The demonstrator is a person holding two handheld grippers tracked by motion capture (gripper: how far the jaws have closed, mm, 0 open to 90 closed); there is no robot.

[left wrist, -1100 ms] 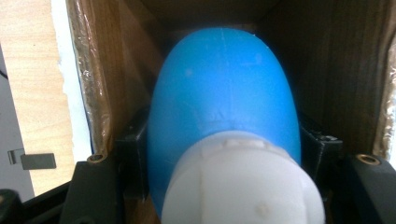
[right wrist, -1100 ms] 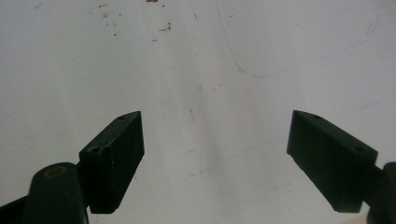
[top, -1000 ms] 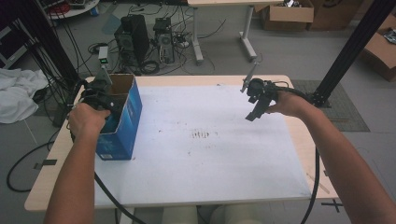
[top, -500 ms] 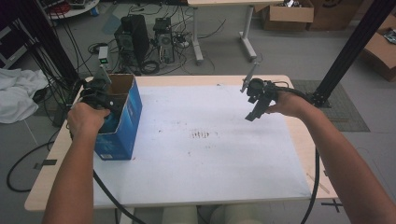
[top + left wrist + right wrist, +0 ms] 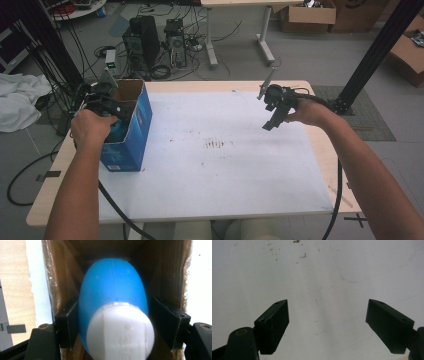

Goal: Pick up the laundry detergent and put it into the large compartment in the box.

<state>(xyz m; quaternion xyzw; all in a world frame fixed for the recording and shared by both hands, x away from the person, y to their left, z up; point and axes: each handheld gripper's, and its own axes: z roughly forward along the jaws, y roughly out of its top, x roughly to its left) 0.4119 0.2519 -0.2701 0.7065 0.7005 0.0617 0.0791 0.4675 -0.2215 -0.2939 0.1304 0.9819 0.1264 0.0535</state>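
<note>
A blue egg-shaped bottle (image 5: pixel 113 285) with a white cap (image 5: pixel 120 332) sits between the jaws of my left gripper (image 5: pixel 113 315), which press on its sides. Bottle and gripper are down inside the open top of a blue cardboard box (image 5: pixel 132 135) at the table's left edge. In the high view my left gripper (image 5: pixel 107 107) hangs over that box, and a bit of the blue bottle (image 5: pixel 117 131) shows under the hand. My right gripper (image 5: pixel 272 117) hovers over the table's right side, tilted down. Its jaws stand wide apart, and between them my right gripper (image 5: pixel 327 315) holds nothing.
The white table top (image 5: pixel 225 175) has a patch of small dark specks (image 5: pixel 215 145) near its middle. Brown cardboard walls (image 5: pixel 57 277) close in on both sides of the bottle. Computer towers (image 5: pixel 142 42) and cables lie on the floor behind the table.
</note>
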